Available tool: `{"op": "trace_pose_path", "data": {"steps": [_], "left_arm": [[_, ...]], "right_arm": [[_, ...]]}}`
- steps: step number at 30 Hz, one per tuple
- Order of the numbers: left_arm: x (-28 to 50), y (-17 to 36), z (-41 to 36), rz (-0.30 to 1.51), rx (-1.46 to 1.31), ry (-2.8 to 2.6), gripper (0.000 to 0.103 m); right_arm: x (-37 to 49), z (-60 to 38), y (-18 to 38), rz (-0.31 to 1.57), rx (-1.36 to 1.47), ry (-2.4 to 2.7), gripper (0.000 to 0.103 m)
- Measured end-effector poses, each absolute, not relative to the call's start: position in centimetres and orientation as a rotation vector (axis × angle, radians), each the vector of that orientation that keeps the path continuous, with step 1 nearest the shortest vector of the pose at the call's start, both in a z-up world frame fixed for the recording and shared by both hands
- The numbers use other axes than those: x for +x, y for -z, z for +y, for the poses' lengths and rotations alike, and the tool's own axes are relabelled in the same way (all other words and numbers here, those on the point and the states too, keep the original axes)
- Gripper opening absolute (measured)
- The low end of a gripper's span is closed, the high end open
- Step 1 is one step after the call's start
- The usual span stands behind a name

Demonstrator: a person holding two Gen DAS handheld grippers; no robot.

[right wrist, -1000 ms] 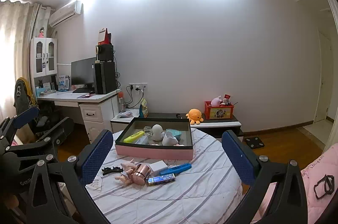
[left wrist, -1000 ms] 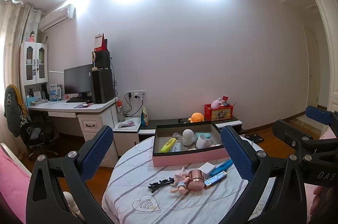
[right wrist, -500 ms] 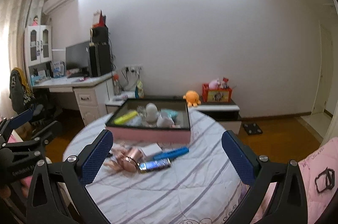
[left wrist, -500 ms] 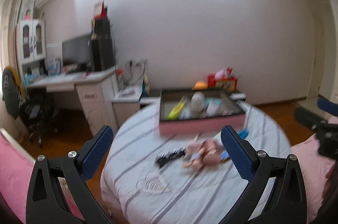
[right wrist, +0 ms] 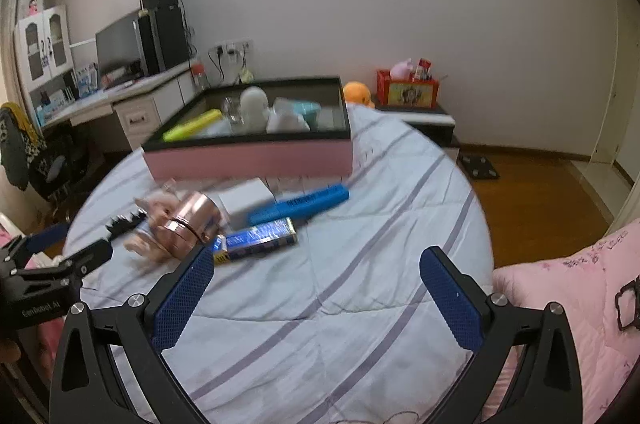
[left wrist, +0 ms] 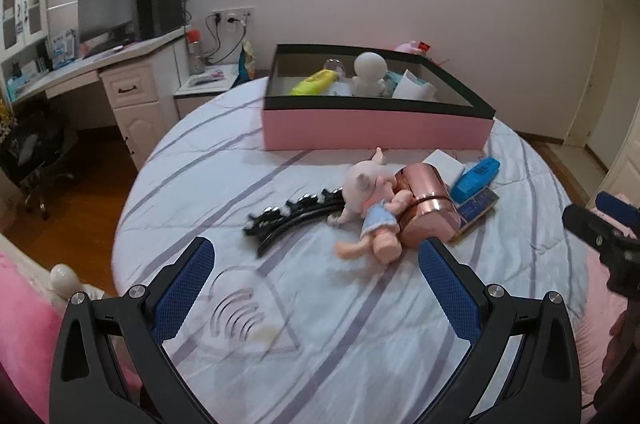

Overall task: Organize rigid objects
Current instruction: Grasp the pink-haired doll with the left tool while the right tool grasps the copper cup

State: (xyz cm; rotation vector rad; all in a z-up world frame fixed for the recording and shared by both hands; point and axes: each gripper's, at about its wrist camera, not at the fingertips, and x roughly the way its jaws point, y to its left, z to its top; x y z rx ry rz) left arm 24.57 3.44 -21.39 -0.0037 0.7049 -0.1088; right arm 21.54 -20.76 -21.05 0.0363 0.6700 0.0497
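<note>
While both tools hang over the near edge of the round quilt-covered surface (left wrist: 192,152), neither grips anything: the left tool (left wrist: 316,288) and the right tool (right wrist: 316,294) each stand with jaws spread wide and nothing between the pads.

Just beyond the left tool lies the loose cluster still to be sorted. A black hair clip (left wrist: 294,218) sits nearest, touching a small pink doll (left wrist: 370,212), which leans against a copper-coloured cylinder (left wrist: 428,202) lying on its side. Beside that are a blue foil packet (right wrist: 256,238), a blue bar-shaped item (right wrist: 300,202) and a white box (right wrist: 244,198), all close together.

Farther back stands the pink box (left wrist: 372,128) with a black rim. It already holds a yellow tube (left wrist: 314,82), a white round figure (left wrist: 370,72) and a white cup (left wrist: 412,90), with smaller things too blurred to name.

By my reckoning the job is partly done: several pieces are boxed, about six remain outside, and no grasp is under way.
</note>
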Motion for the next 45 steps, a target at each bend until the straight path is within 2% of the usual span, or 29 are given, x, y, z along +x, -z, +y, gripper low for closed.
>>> {"op": "trace_pose_path", "data": {"steps": [2, 3, 6, 7, 12, 14, 15, 16, 25, 36, 38, 40, 41, 45], "left_arm": [[25.6, 21.9, 2.7, 0.705, 0.045, 0.096, 0.101], [25.9, 22.1, 2.4, 0.712, 0.068, 0.085, 0.095], [26.8, 22.7, 1.8, 0.745, 0.093, 0.125, 0.084], [27.0, 22.7, 1.6, 0.747, 0.087, 0.143, 0.076], [28.8, 23.6, 0.4, 0.802, 0.125, 0.163, 0.064], [29.3, 23.5, 0.3, 0.806, 0.118, 0.179, 0.056], [29.5, 23.5, 0.1, 0.812, 0.111, 0.198, 0.044], [29.7, 23.6, -0.1, 0.820, 0.105, 0.219, 0.041], [27.4, 23.3, 1.2, 0.796, 0.094, 0.177, 0.041], [24.2, 23.0, 4.9, 0.765, 0.060, 0.136, 0.041], [24.2, 23.2, 5.3, 0.768, 0.037, 0.149, 0.042], [24.3, 23.4, 5.6, 0.767, 0.026, 0.157, 0.043], [24.4, 23.5, 5.6, 0.771, 0.020, 0.164, 0.043], [24.9, 24.1, 5.4, 0.780, 0.010, 0.176, 0.045]], "right_arm": [[22.1, -21.2, 21.7, 0.689, 0.047, -0.049, 0.103], [22.5, -21.3, 21.9, 0.697, 0.051, -0.047, 0.103], [23.3, -21.8, 22.6, 0.719, 0.056, -0.039, 0.103], [23.5, -21.9, 22.8, 0.723, 0.060, -0.040, 0.103], [24.6, -22.3, 23.2, 0.737, 0.072, -0.053, 0.103], [24.8, -22.3, 23.4, 0.741, 0.072, -0.055, 0.103], [25.0, -22.4, 23.5, 0.748, 0.073, -0.056, 0.103], [25.1, -22.4, 23.6, 0.752, 0.075, -0.056, 0.103], [25.7, -20.6, 23.9, 0.771, 0.060, -0.085, 0.103], [27.2, -13.1, 22.7, 0.727, 0.067, -0.192, 0.103], [27.8, -12.0, 22.9, 0.737, 0.054, -0.203, 0.096], [28.5, -11.4, 23.3, 0.767, 0.054, -0.221, 0.076], [28.8, -11.2, 23.6, 0.781, 0.054, -0.229, 0.070], [29.9, -10.3, 24.7, 0.834, 0.053, -0.249, 0.063]]}}
